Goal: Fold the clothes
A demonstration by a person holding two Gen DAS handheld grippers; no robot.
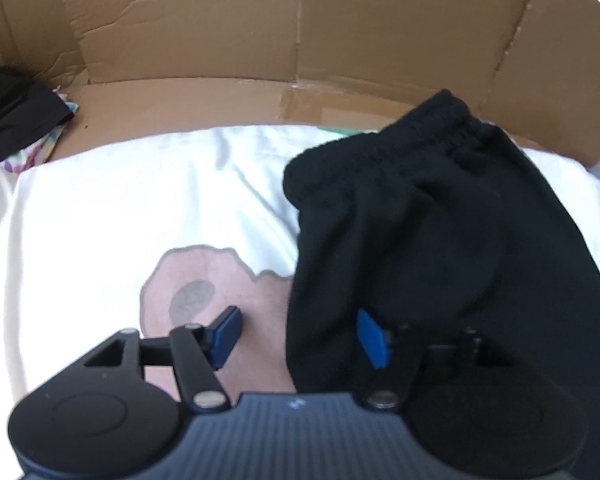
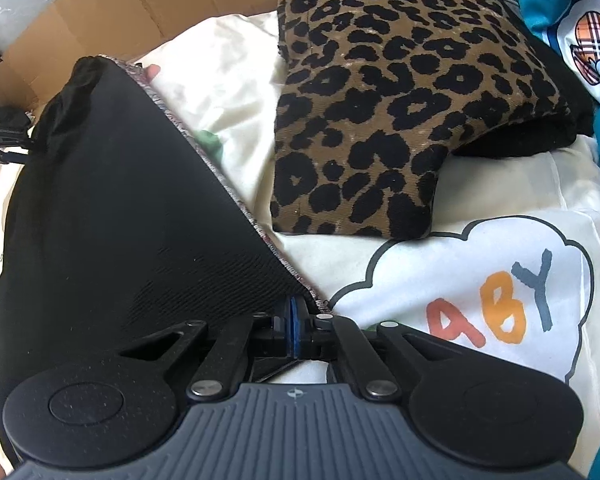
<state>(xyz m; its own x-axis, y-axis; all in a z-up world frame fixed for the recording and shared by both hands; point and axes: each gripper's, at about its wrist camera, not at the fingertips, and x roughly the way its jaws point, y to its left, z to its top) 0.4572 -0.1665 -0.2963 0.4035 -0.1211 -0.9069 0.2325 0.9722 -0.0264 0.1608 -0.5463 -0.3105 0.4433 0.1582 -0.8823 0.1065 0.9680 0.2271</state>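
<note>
I'm working over a bed covered in a white sheet (image 1: 100,216) printed with cartoon shapes: a pinkish blob with a grey outline under my left gripper (image 1: 300,336), and a cloud (image 2: 472,292) lettered in red, orange and grey-blue beside my right gripper (image 2: 298,320). A creased brown cardboard wall (image 1: 300,32) stands along the far edge of the bed. The black garment (image 1: 440,232) lies on the sheet between the two grippers, its gathered elastic waistband toward the cardboard. My left fingers are spread wide, holding nothing; the right-hand blue pad (image 1: 372,338) sits against the black cloth, which swallows that finger's dark linkage so I can barely trace it. My right fingers are clenched on the garment's corner, where a speckled grey hem runs along the taut edge. To the right lies a folded leopard-print piece (image 2: 400,100), thick and nubbly, with something black under its far end. A teal fabric (image 2: 572,20) is cut off at the frame edge. A dark bundle (image 1: 16,116) at far left is too blurred to identify.
</note>
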